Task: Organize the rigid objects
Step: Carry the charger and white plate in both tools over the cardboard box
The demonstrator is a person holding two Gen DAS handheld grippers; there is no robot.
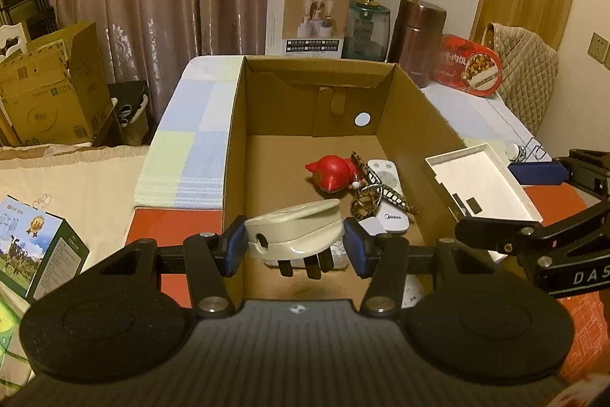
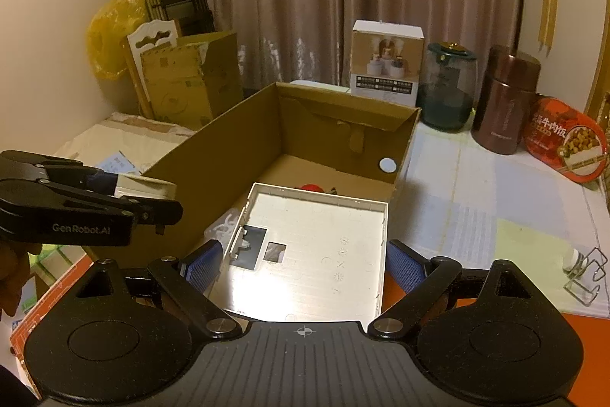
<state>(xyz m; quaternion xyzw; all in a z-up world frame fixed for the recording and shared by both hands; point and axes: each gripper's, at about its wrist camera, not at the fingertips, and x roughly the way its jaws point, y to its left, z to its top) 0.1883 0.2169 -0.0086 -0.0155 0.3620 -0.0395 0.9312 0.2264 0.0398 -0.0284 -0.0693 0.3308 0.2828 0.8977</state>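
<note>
My left gripper [image 1: 293, 241] is shut on a beige plug adapter [image 1: 293, 227] with black prongs, held over the near end of an open cardboard box [image 1: 232, 140]. Inside the box lie a red figurine [image 1: 333, 172], a white Midea remote [image 1: 390, 205] and a patterned strap with a ring [image 1: 368, 197]. My right gripper [image 2: 303, 266] is shut on a white plastic tray-like cover [image 2: 316, 246], held over the box's right near corner [image 2: 404, 147]. The cover also shows in the left wrist view [image 1: 480, 182], and the left gripper with the adapter in the right wrist view [image 2: 145, 189].
Behind the box stand a white product carton [image 1: 305, 21], a green glass jar [image 1: 366, 31], a brown thermos [image 1: 417, 41] and a red food tub [image 1: 471, 63]. A milk carton [image 1: 34, 246] sits left. A wire clip [image 2: 585, 275] lies right. Cardboard boxes [image 2: 190, 79] stand by the curtain.
</note>
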